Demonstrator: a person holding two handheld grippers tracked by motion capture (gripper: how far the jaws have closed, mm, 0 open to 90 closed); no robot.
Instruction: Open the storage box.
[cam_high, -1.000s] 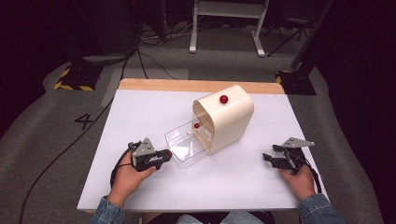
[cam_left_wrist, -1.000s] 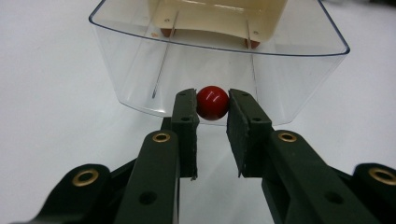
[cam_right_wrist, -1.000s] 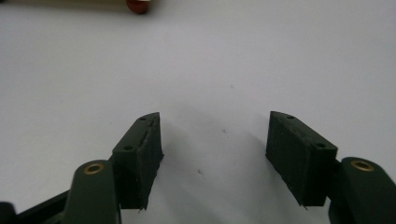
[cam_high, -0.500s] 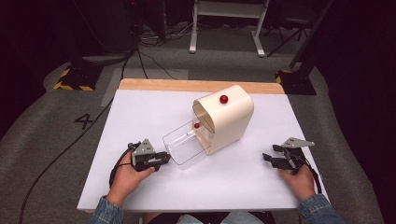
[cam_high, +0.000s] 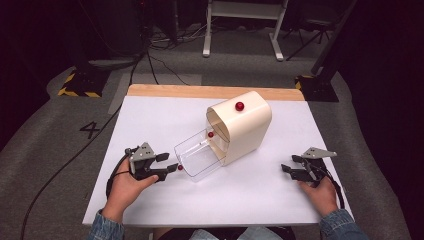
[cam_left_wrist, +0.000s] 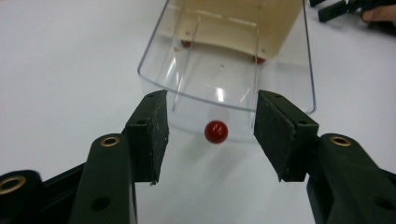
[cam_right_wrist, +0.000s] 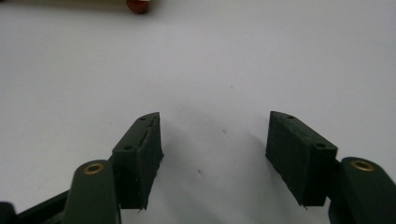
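Item: clear drawer (cam_high: 200, 159) with red knob (cam_high: 180, 167), pulled out of cream cabinet (cam_high: 240, 127) at mid-bench.

High view: left gripper (cam_high: 167, 165) just off the knob, right gripper (cam_high: 290, 171) spread, idle near the bench's right edge. Left gripper view: jaws have just been opening, the knob (cam_left_wrist: 216, 131) free between them; back straight off so the drawer stays put. Right gripper view: bare bench (cam_right_wrist: 233, 70) between parted jaws.

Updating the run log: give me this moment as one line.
left hand-held gripper: jaws just opened, off red knob | clear drawer: pulled out of cream box | right hand-held gripper: open, idle
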